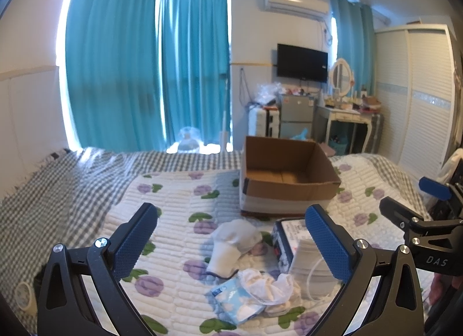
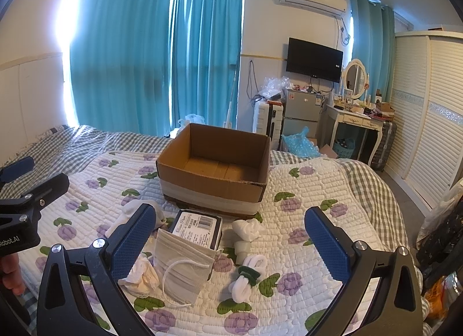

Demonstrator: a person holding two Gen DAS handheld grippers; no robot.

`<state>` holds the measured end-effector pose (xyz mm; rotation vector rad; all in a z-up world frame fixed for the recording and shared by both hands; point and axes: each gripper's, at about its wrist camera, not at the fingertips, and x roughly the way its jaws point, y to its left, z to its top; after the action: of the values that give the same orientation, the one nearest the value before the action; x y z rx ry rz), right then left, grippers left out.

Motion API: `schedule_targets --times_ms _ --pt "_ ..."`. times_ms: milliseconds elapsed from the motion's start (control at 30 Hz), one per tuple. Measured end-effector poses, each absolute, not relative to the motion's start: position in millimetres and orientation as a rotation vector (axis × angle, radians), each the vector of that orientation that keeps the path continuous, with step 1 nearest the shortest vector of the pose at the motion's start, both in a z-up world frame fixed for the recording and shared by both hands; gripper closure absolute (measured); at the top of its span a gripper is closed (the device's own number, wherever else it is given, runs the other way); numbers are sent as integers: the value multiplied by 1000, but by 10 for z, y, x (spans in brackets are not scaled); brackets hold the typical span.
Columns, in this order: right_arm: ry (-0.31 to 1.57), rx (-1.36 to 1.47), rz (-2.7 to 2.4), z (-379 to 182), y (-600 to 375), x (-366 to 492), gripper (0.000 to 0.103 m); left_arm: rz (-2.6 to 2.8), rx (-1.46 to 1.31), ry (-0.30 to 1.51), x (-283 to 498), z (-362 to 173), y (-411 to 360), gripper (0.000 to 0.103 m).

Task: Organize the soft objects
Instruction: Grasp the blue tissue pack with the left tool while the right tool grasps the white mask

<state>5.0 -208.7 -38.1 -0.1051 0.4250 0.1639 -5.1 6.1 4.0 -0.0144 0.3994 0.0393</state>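
Note:
An open, empty cardboard box (image 1: 286,179) (image 2: 214,171) stands on the flowered quilt. In front of it lie soft items: a white sock (image 1: 231,243), a blue tissue pack (image 1: 237,301), crumpled white cloth (image 1: 272,286) (image 2: 141,275), a stack of face masks (image 2: 182,266) (image 1: 309,266) leaning on a dark packet (image 2: 199,227), a white sock ball (image 2: 247,229) and a white-and-green hair tie (image 2: 247,275). My left gripper (image 1: 231,246) is open above the sock. My right gripper (image 2: 231,246) is open above the masks and hair tie. Both are empty.
A checked blanket (image 1: 58,188) covers the bed's left and far side. Beyond the bed are teal curtains (image 2: 144,52), a suitcase, small fridge (image 2: 301,116), dressing table (image 2: 356,121) and a wardrobe (image 2: 428,121) at right.

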Motion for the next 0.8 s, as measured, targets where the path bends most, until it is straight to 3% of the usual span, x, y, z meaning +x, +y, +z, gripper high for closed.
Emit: schedule_targets --times_ms 300,800 --pt "455 -122 199 -256 -2132 -19 0 47 4 401 -107 102 25 0" --pt "799 -109 317 -1469 -1892 580 1 113 24 749 237 -1060 142 0"
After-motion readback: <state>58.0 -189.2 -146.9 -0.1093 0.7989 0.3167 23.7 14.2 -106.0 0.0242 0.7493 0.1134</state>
